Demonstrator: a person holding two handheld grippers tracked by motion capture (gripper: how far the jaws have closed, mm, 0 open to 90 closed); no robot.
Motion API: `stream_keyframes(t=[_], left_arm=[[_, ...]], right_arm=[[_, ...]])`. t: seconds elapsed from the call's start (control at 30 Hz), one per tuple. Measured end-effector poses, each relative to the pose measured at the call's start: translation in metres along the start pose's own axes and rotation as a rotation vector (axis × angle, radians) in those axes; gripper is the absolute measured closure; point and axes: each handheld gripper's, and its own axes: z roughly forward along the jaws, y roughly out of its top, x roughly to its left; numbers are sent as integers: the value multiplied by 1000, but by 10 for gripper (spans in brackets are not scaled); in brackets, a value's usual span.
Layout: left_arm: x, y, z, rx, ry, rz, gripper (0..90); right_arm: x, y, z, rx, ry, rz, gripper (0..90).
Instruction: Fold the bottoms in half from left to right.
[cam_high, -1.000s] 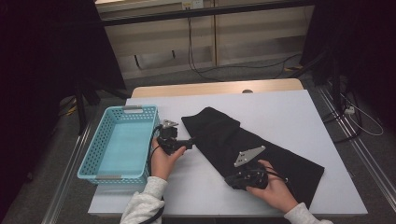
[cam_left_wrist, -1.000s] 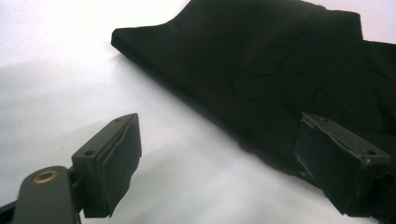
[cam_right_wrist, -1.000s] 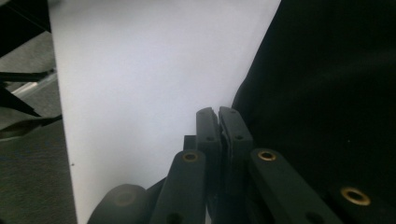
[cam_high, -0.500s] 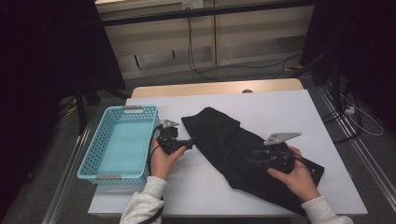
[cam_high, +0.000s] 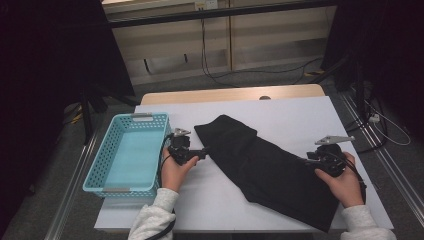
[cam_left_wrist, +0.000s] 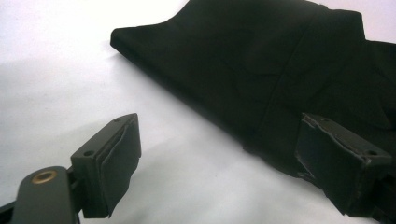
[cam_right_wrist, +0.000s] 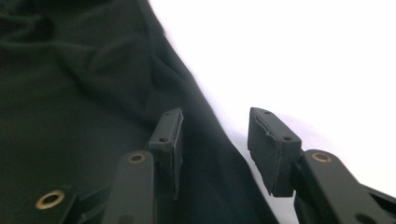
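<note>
Nearby, blue basket (cam_high: 106, 170) sits beside black cloth (cam_high: 270, 170).

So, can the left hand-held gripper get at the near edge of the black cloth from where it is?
Probably yes. The left hand-held gripper is open, facing the black cloth, whose edge lies just ahead of it on bare white table with nothing between.

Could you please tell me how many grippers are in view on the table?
2: the left gripper beside the blue basket, and the right gripper at the black cloth's right edge.
</note>
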Motion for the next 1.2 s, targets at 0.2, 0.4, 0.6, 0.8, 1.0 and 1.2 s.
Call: stream_keyframes(t=[0.2,0.4,0.6,0.8,1.0,1.2], left_arm=[[0,1,-1,-1,-1,2,146],[1,0,1,-3,1,-8,146],[3,1,0,-11,12,-21,145],[6,9,7,-16,28,-44,143],[10,18,21,0,37,-86,147],[24,23,38,13,94,-139,150]], right_arm=[[-3,-4,2,29,26,15,630],[-7,-8,3,20,90,81,874],[-7,-6,0,35,77,68,893],[-14,-9,-9,38,51,88,890],[-10,-10,-9,9,41,59,683],[-1,-6,-13,-47,61,23,550]])
